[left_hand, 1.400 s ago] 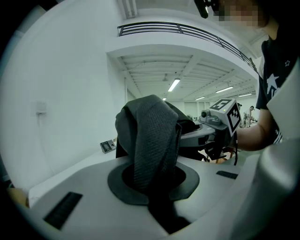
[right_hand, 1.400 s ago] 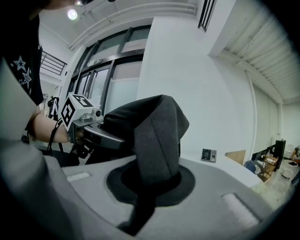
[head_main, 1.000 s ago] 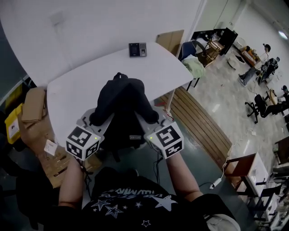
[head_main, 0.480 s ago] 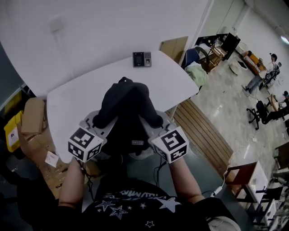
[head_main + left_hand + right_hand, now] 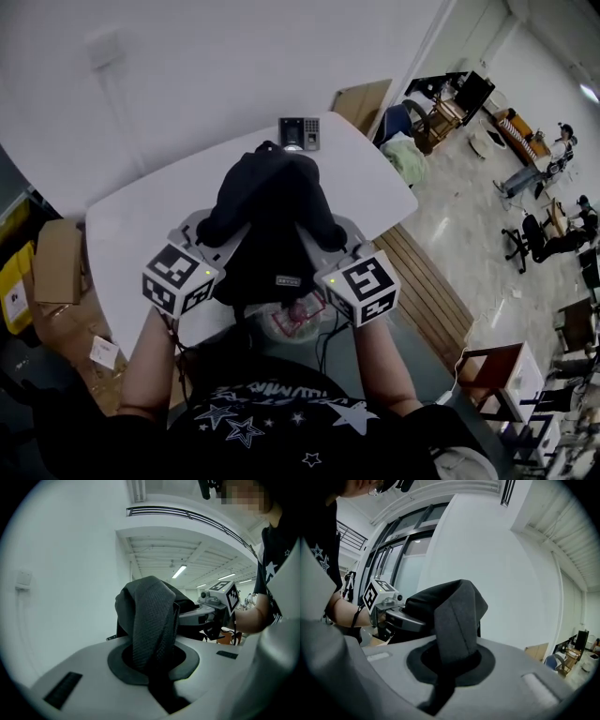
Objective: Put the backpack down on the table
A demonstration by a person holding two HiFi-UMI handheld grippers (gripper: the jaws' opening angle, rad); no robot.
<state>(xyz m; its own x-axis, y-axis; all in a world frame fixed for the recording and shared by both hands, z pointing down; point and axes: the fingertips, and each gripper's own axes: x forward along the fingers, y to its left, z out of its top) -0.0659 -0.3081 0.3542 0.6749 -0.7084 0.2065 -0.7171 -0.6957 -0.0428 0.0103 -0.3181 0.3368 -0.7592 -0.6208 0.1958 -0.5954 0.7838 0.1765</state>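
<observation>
Head view: the black backpack [image 5: 270, 211] hangs between the two tools, its bulk ahead of both and above the white desk [image 5: 141, 220]. Its lower end lies nearer the person than the desk's front edge. The left tool [image 5: 208, 236] is nearly closed, pinching a woven shoulder strap [image 5: 151, 620] that rises from between its jaws. The right tool [image 5: 330, 242] is clamped just as narrowly on the other strap [image 5: 458, 616]. Each strap arches forward from its tool toward the pack's top. A small keypad device [image 5: 299, 132] lies on the desk beyond the pack, well away from both tools.

By my reading, the lift and carry are done and the pack is mostly over the desk, though I cannot tell whether its base touches the surface. What is left is to bring it fully over the top, lower it until its weight rests there, and then release both straps.
</observation>
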